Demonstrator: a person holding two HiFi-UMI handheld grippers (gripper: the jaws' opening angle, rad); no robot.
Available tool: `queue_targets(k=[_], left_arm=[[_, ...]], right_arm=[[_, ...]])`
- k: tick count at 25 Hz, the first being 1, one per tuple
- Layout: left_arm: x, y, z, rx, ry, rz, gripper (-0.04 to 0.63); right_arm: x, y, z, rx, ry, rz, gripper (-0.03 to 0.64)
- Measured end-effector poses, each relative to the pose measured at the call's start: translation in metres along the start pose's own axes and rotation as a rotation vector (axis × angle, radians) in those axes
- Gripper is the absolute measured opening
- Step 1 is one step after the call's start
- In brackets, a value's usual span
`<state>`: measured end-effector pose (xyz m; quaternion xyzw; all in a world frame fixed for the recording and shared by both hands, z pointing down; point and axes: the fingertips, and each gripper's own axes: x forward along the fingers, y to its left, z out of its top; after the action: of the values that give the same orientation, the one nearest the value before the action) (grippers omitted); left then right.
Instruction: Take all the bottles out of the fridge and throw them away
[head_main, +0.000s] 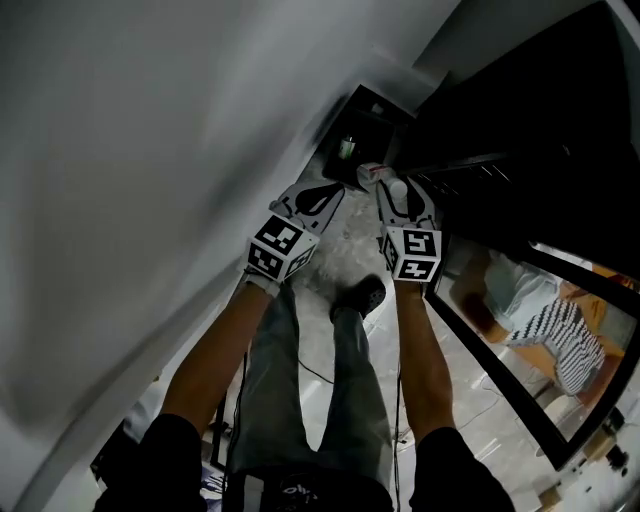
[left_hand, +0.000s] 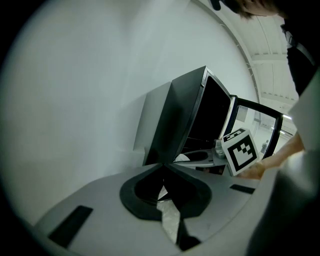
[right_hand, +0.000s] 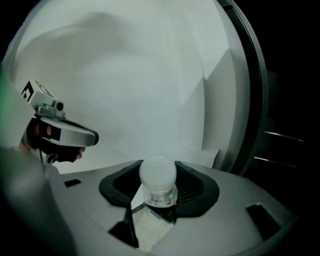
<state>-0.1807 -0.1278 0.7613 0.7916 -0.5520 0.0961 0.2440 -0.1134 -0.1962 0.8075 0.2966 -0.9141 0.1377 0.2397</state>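
Note:
My right gripper (head_main: 393, 190) (right_hand: 158, 167) is shut on a small clear bottle with a white cap (right_hand: 158, 176) (head_main: 373, 175), its neck between the black pads. My left gripper (head_main: 335, 191) (left_hand: 163, 166) is beside it on the left. Its jaw tips meet, with nothing between them. Both grippers point down and forward at a black open bin (head_main: 366, 118) (left_hand: 192, 117) in the corner by the white wall. Something green (head_main: 347, 147) lies inside the bin. The dark fridge (head_main: 520, 130) with wire shelves stands to the right.
A white wall (head_main: 150, 150) runs close along the left. A black-framed glass door (head_main: 500, 385) stands open at the right, and a person in a striped top (head_main: 560, 335) shows behind it. My legs and shoe (head_main: 360, 295) stand on the pale stone floor (head_main: 340, 250).

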Motion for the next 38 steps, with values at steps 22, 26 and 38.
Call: queue_targets(k=[22, 26, 38], left_arm=[[0.075, 0.058, -0.064, -0.013, 0.087, -0.038, 0.006], [0.075, 0.059, -0.061, -0.009, 0.087, -0.037, 0.006], [0.045, 0.029, -0.024, 0.011, 0.056, -0.009, 0.006]], right_arm=[[0.135, -0.039, -0.150, 0.071, 0.181, -0.028, 0.204], [0.135, -0.038, -0.159, 0.083, 0.220, -0.026, 0.204], [0.059, -0.028, -0.091, 0.055, 0.122, 0.002, 0.202]])
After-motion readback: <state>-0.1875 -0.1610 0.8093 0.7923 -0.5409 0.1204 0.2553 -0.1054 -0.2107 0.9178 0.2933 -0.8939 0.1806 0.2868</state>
